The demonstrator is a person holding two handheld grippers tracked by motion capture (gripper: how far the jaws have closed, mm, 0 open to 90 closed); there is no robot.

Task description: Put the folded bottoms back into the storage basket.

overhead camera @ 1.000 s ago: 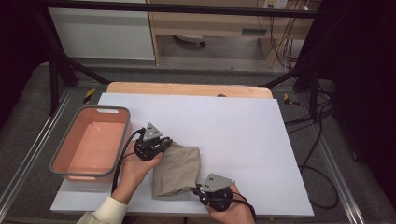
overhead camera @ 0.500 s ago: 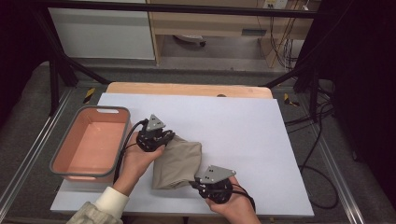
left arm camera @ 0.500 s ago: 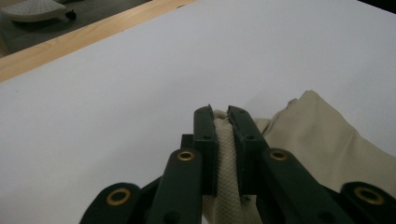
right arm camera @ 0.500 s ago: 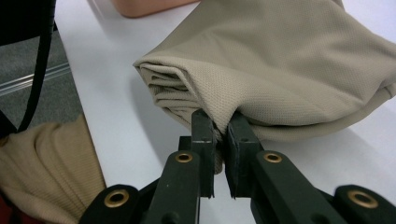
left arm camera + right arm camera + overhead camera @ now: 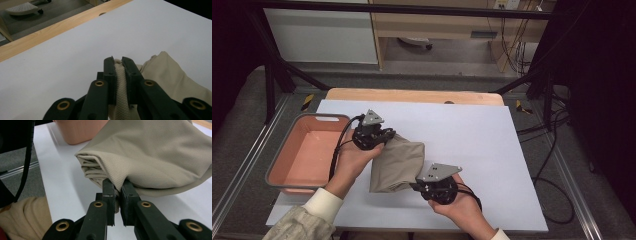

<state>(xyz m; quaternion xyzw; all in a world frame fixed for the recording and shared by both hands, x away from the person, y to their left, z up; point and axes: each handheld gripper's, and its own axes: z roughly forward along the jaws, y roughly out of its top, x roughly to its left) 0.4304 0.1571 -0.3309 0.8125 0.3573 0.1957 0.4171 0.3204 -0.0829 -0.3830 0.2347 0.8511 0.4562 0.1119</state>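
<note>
- Both grippers have carried the beige cloth (image 5: 395, 162) a touch up the frame since a second ago, and it now bulges between them, partly lifted.
- Far left of the frame: a salmon-pink plastic bin (image 5: 282, 155) sits on the mat's edge, close beside the left hand.
- Left gripper (image 5: 384, 136), centre-left, has its jaws pinched narrow on the cloth's upper corner, with fabric squeezed between them in the left gripper view (image 5: 120, 75).
- Cloth looks light, soft and floppy; it will sag wherever unsupported, so I'd hold edges and corners.
- Right gripper (image 5: 418, 186), lower centre, is clamped on a folded lower edge (image 5: 117, 195).
- White mat (image 5: 492, 150) covers a wooden table (image 5: 412, 95); cables trail on the grey floor at right.
</note>
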